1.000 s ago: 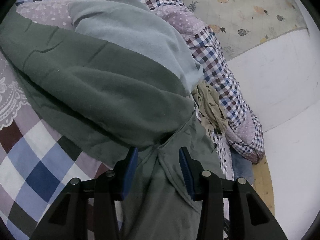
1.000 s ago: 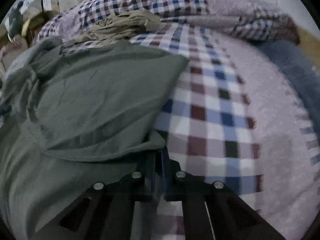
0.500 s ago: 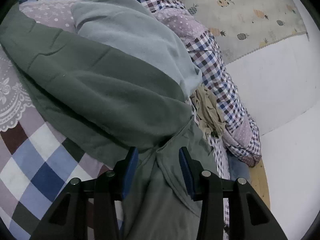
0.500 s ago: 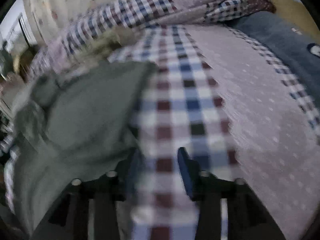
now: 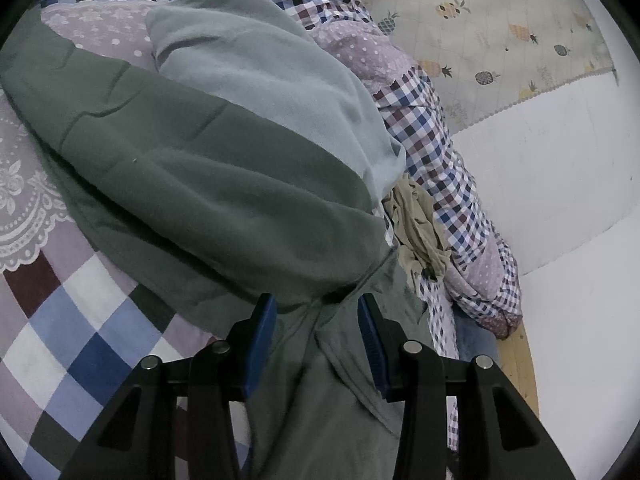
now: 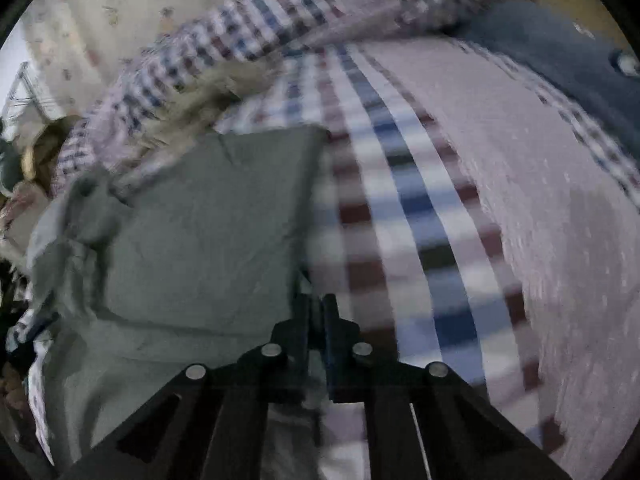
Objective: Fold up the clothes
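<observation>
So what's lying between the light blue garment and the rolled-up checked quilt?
A crumpled khaki garment sits wedged between the light blue garment and the checked quilt, seen in the left wrist view.

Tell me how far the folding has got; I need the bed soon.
Done: green garment lies doubled over. In hand: right gripper looks shut at its edge; left gripper is open over the fabric. Left: further folds, plus the crumpled tan garment.
</observation>
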Available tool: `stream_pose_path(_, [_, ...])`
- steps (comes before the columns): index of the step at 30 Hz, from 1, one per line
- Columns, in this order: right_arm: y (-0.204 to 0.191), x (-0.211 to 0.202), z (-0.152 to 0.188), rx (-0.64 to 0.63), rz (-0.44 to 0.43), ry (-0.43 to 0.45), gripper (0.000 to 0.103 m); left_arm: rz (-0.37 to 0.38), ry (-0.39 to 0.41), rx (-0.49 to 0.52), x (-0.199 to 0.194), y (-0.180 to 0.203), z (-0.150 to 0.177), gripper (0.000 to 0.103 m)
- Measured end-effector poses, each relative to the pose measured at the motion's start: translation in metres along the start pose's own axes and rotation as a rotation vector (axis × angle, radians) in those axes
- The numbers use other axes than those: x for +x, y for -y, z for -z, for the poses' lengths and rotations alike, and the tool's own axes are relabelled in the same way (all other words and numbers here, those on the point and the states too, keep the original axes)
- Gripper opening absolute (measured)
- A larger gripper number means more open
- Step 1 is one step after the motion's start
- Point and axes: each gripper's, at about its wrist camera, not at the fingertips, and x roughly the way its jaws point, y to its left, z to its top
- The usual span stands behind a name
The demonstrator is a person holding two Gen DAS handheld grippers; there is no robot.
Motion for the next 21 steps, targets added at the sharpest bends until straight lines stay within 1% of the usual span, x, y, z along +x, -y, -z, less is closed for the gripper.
stream_pose_path(1, [0.003,0.005,0.003,0.024,-0.011,-0.020,0.006,0.002,-0.002,0.000,0.000,0.000,0.000,0.045])
stream_pose_path(2, [0.007,0.006,0.004,0.057,-0.024,-0.019,0.007,0.003,-0.002,0.001,0.000,0.001,0.001,0.045])
stream_pose_path(4, [0.015,0.002,0.004,0.124,-0.029,-0.009,0.019,0.006,0.001,0.002,-0.002,0.001,0.000,0.045])
stream_pose_path(5, [0.017,0.000,0.001,0.144,-0.011,-0.001,0.033,0.008,0.004,0.000,-0.002,0.001,0.000,0.045])
stream_pose_path(6, [0.016,-0.002,-0.003,0.146,0.009,0.010,0.037,0.010,0.006,-0.002,-0.003,0.001,0.000,0.045])
stream_pose_path(8, [0.015,-0.006,-0.016,0.139,0.040,0.040,0.037,0.011,0.010,-0.004,-0.004,0.000,0.000,0.045])
stream_pose_path(10, [0.019,-0.007,-0.037,0.145,0.004,0.071,0.039,0.009,0.012,0.003,-0.004,0.001,0.001,0.045])
stream_pose_path(12, [0.019,-0.002,-0.060,0.150,-0.034,0.093,0.048,0.003,0.016,0.018,-0.003,0.003,0.002,0.045])
stream_pose_path(14, [0.020,0.014,-0.077,0.156,-0.058,0.075,0.051,-0.005,0.023,0.035,-0.003,0.005,0.001,0.045])
stream_pose_path(21, [0.022,0.073,-0.137,0.177,-0.138,0.010,0.052,-0.015,0.042,0.058,-0.002,0.004,-0.002,0.045])
